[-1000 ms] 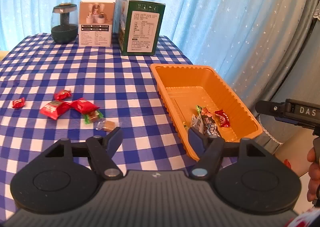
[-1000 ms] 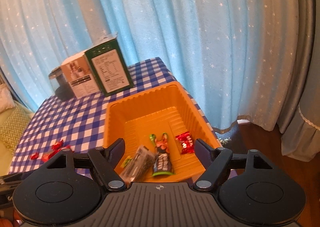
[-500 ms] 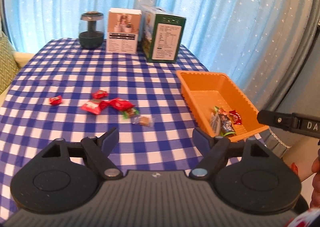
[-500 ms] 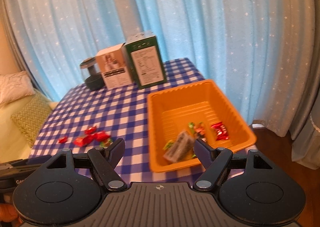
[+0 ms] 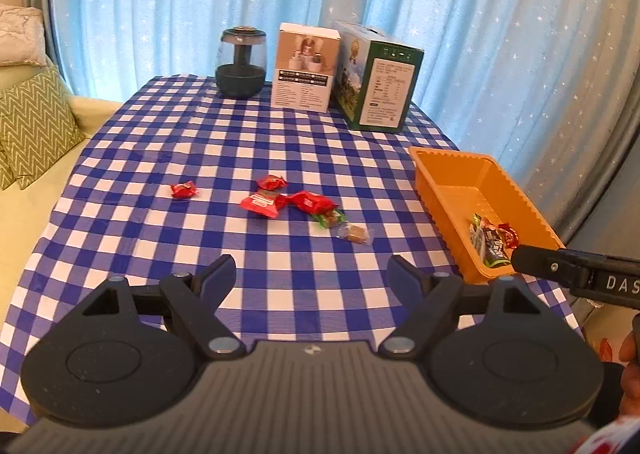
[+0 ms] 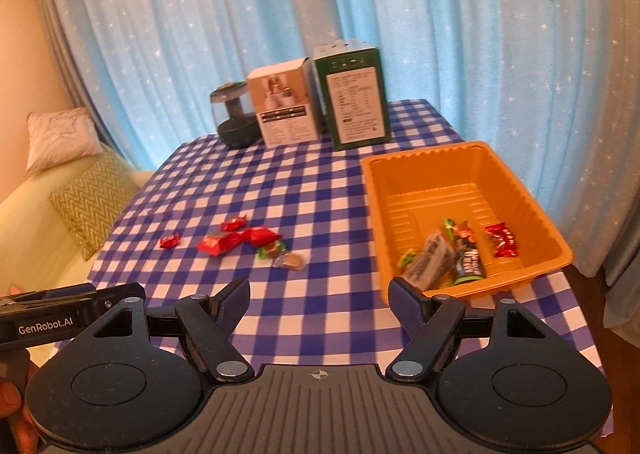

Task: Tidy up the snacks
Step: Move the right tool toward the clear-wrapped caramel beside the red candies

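Both the left claw (image 5: 311,274) and right claw (image 6: 319,296) hang spread apart, empty, above the counter (image 5: 200,141); wrapped candies (image 5: 304,201) lie left of the orange tray (image 6: 548,230).

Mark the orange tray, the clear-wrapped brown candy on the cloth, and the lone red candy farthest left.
orange tray (image 6: 536,213), right wrist view, on its bare right inner wall.
clear-wrapped brown candy (image 5: 354,233), left wrist view, on the brown centre.
lone red candy (image 5: 184,189), left wrist view, on the wrapper's middle.
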